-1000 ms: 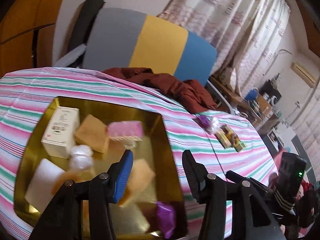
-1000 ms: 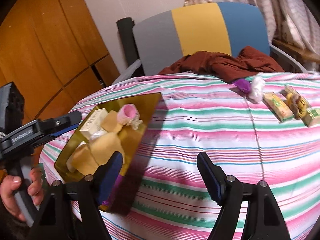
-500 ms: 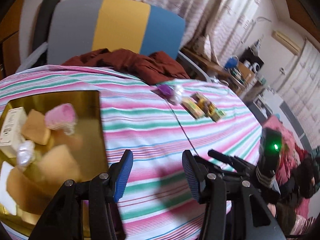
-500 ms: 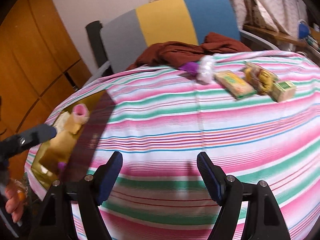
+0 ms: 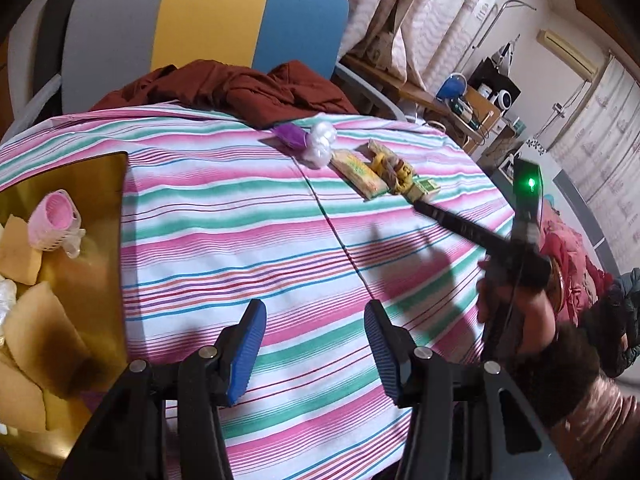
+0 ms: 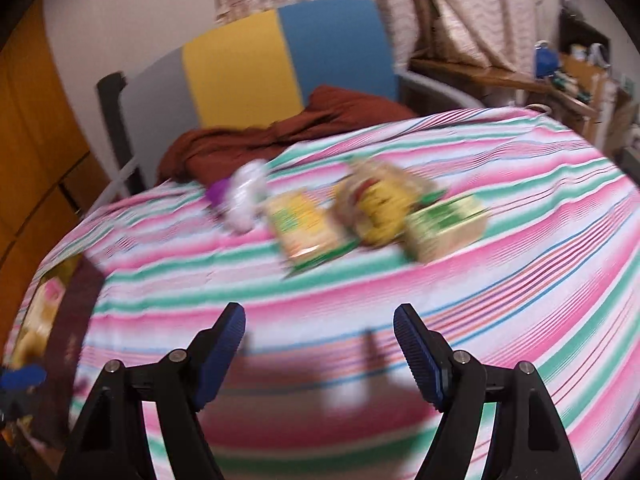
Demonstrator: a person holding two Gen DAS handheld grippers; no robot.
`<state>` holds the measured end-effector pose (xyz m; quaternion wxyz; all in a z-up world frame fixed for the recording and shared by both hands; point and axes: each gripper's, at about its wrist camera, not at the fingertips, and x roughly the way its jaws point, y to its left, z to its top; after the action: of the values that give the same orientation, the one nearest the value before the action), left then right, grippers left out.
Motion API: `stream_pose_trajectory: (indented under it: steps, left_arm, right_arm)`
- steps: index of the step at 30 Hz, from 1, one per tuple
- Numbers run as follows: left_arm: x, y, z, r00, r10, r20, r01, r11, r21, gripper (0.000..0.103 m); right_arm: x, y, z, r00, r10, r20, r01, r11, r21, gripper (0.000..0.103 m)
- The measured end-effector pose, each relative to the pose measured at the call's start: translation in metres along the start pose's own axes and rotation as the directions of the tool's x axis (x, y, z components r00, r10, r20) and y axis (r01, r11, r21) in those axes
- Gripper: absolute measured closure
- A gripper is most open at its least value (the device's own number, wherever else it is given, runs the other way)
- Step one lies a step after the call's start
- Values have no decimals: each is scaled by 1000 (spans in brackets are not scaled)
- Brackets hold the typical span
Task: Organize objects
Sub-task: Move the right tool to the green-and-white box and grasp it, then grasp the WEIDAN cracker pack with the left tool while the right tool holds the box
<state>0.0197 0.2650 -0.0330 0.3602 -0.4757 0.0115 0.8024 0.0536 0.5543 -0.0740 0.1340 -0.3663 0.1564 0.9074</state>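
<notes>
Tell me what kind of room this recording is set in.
Most likely a lived-in home room: a table under a striped tablecloth, a fabric chair with clothing draped on it, curtains, and a cluttered side desk.

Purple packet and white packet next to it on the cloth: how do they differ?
The purple packet is darker and lies nearer the maroon garment; the white packet is pale, looks bulkier, and lies nearer the long yellow-green bar. Both rest touching each other on the striped cloth, outside the gold tray, ungripped.

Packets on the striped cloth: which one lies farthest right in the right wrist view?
The green-and-cream box, right of the yellow snack bag and flat yellow-green packet.
</notes>
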Motion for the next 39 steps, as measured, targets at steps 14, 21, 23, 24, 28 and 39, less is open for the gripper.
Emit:
stream_pose_trajectory:
  steps: [14,21,23,24,28,39]
  left_arm:
    - [29,-23,7,998,21,-61,-18,998,52,52]
    - [53,-39,25,997,6,-74,-1,997,75,52]
    - [65,-45,32,997,4,-79,2,997,77,52]
    - [70,-46,36,997,8,-82,-1,997,75,52]
    - [99,-53,55,996,17,-83,-13,999,45,52]
    - [201,-64,137,993,34,-113,-51,987,-153,52]
  right_arm:
    - [56,-77,53,994,-110,10,110,992,-62,5]
    - [72,-74,50,996,-71,-45,67,994,-86,27]
    - [71,-76,48,997,-75,-35,72,994,-79,28]
    - [69,-77,47,996,-86,-33,83,994,-71,28]
    - [57,-84,37,994,-111,-8,111,994,5,28]
    - [31,-87,19,979,-188,77,180,979,93,28]
